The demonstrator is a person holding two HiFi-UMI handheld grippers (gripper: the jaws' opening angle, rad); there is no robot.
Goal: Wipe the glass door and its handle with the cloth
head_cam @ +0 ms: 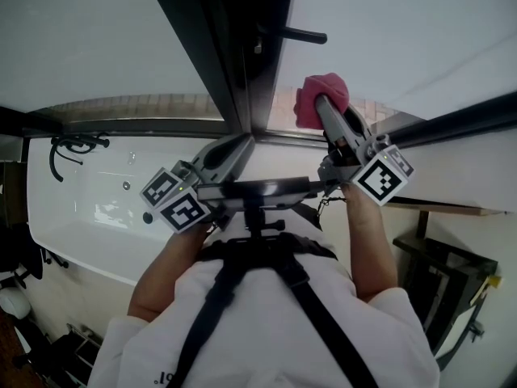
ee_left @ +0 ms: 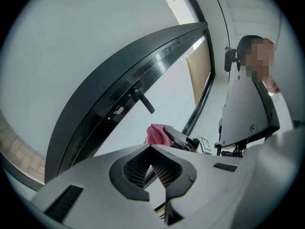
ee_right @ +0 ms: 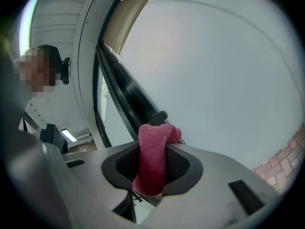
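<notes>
My right gripper (head_cam: 323, 102) is shut on a pink cloth (head_cam: 321, 97) and holds it against the glass door (head_cam: 404, 31), a little below the black handle (head_cam: 303, 35). In the right gripper view the pink cloth (ee_right: 153, 156) stands pinched between the jaws, with the handle (ee_right: 158, 117) just beyond it. My left gripper (head_cam: 242, 142) is shut with nothing in it, low beside the dark door frame (head_cam: 234, 55). From the left gripper view the handle (ee_left: 143, 100) and the cloth (ee_left: 157, 134) show ahead of its closed jaws (ee_left: 151, 162).
A white bathtub (head_cam: 89, 208) lies at the left with a black tap fitting (head_cam: 69, 148). A dark rack (head_cam: 440, 273) stands at the lower right. Brick paving (head_cam: 129, 107) shows through the glass behind the frame.
</notes>
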